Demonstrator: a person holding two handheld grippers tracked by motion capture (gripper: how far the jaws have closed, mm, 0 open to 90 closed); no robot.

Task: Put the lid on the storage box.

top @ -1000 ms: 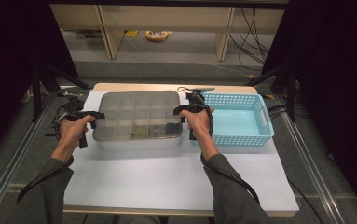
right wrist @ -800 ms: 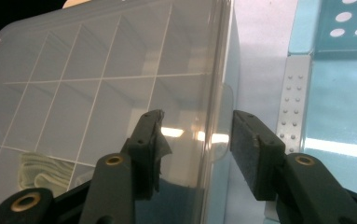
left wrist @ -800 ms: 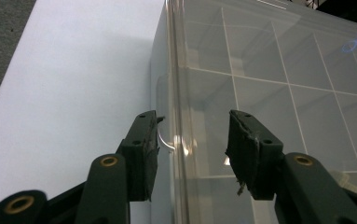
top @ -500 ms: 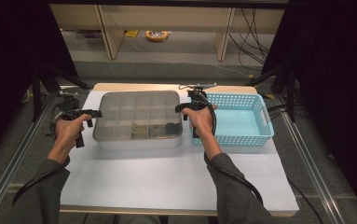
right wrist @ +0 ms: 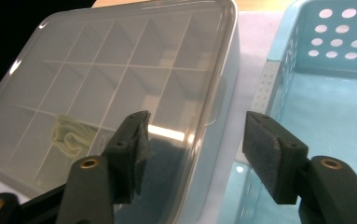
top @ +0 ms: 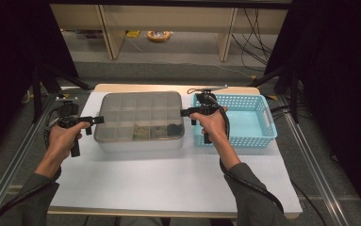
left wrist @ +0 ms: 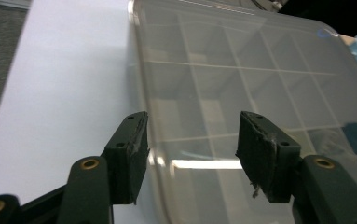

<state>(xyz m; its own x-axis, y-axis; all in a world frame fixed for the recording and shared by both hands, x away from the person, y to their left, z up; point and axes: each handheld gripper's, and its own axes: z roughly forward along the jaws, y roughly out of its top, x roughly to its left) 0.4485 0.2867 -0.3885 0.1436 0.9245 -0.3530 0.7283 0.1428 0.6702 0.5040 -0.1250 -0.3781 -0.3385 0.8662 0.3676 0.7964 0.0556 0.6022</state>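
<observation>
Both claws gape wide: left claw (left wrist: pixel 190 156) and right claw (right wrist: pixel 195 156) straddle the lidded box's (top: pixel 140 115) ends, seemingly not touching.

Glossy translucent plastic box lid (right wrist: pixel 120 60); perforated smooth turquoise plastic basket (right wrist: pixel 334 93); matt white paper-like table cover (top: pixel 168 179)

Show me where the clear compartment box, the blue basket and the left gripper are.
compartment box (top: pixel 135 106), high view, on its clear lid
blue basket (top: pixel 268 123), high view, on its right wall
left gripper (left wrist: pixel 192 156), left gripper view, midway between its open fingertips
</observation>
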